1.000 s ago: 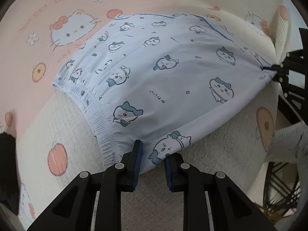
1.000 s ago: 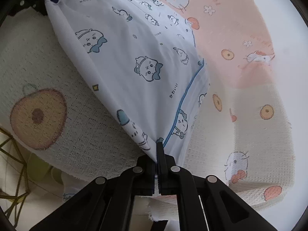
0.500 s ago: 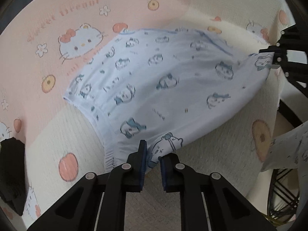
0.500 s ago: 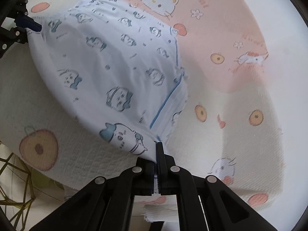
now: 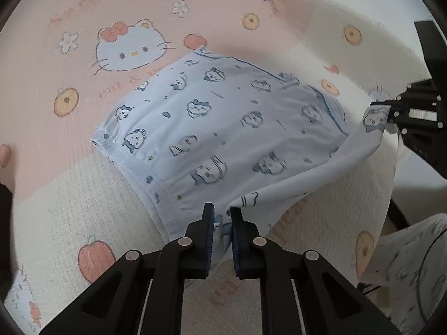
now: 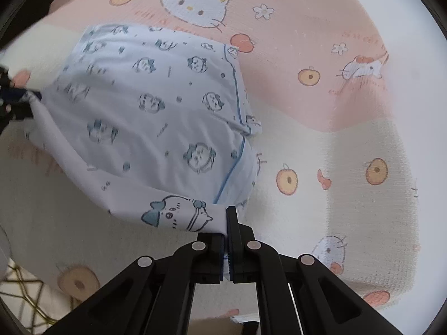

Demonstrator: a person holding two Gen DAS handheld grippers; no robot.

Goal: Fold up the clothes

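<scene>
A pale blue garment (image 5: 223,128) printed with small cartoon animals lies on a pink and cream cat-print blanket (image 5: 69,195). Its elastic waistband is on the left, and blue piping runs along its far right edge. My left gripper (image 5: 222,209) is shut on the near edge, with cloth pinched between its blue pads. At the right, my right gripper (image 5: 391,111) holds the other near corner. In the right wrist view the right gripper (image 6: 225,212) is shut on a corner of the garment (image 6: 156,111), which is lifted and doubled over itself. The left gripper (image 6: 30,96) shows blurred at the left.
Another printed cloth (image 5: 413,265) hangs off the blanket's right edge. A gold wire basket (image 6: 25,293) stands below the blanket (image 6: 335,139) at the lower left. A dark object (image 5: 4,223) sits at the far left. Bare blanket lies beyond and to the right of the garment.
Both grippers have carried the held near edge forward over the garment, so the stretched cloth now sags and lies doubled. Both grips are unchanged.
</scene>
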